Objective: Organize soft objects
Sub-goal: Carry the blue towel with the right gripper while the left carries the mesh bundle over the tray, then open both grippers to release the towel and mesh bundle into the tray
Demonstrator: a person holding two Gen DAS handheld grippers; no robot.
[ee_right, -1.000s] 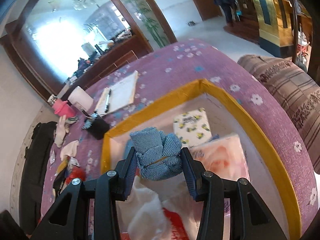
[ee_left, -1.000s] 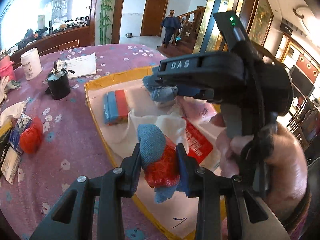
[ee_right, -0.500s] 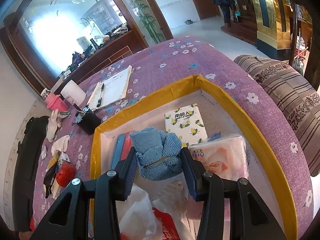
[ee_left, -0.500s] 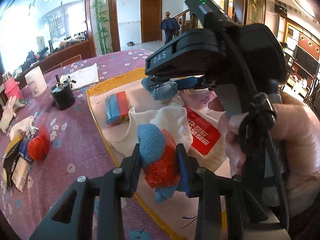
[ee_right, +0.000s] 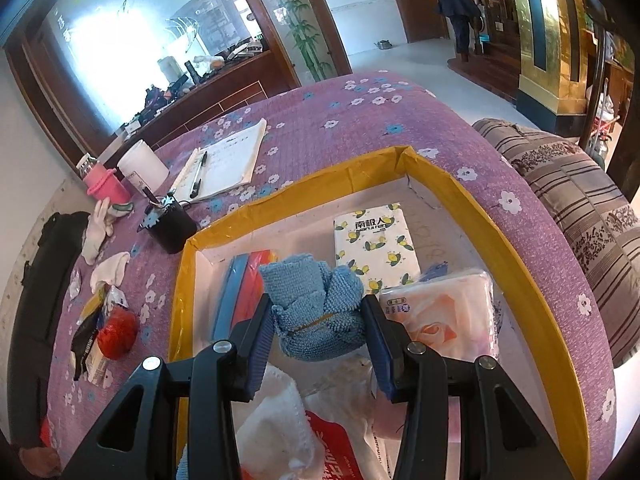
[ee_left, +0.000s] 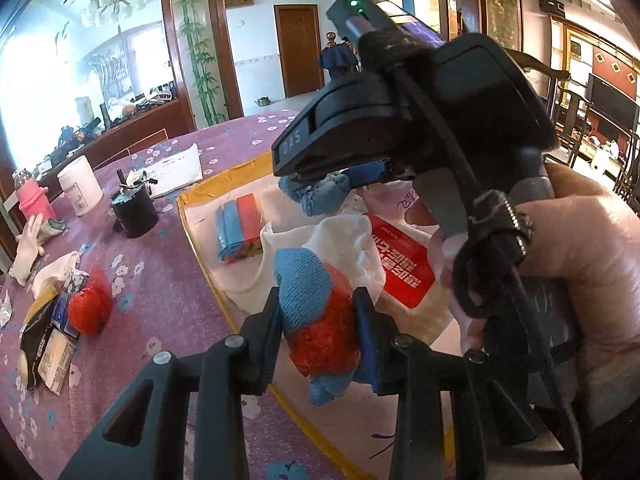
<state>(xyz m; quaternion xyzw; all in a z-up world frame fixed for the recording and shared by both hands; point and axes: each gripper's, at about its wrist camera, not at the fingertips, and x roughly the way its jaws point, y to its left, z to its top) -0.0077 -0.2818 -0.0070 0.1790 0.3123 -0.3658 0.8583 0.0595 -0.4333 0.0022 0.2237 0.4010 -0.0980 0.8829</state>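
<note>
My left gripper (ee_left: 318,328) is shut on a red and blue soft bundle (ee_left: 316,320), held above the near edge of the yellow-rimmed tray (ee_left: 200,236). My right gripper (ee_right: 316,320) is shut on a blue cloth (ee_right: 316,304) and holds it over the tray's (ee_right: 516,240) middle; it also shows in the left wrist view (ee_left: 320,196). In the tray lie a white cloth (ee_left: 340,240), a blue and red folded pack (ee_left: 240,228), a red packet (ee_left: 400,272), a lemon-print tissue pack (ee_right: 376,244) and a pink tissue pack (ee_right: 440,316).
On the purple flowered tablecloth (ee_right: 360,120), left of the tray, are a red ball of yarn (ee_left: 90,308), snack packets (ee_left: 44,344), white socks (ee_left: 28,248), a black cup (ee_left: 134,210), a white jar (ee_left: 80,188), a pink bottle (ee_left: 34,200) and a notebook (ee_right: 228,168). A striped sofa (ee_right: 580,220) stands right.
My right gripper has moved with the blue cloth toward the near side of the tray. My left gripper still holds the bundle, and its view has tilted up.
</note>
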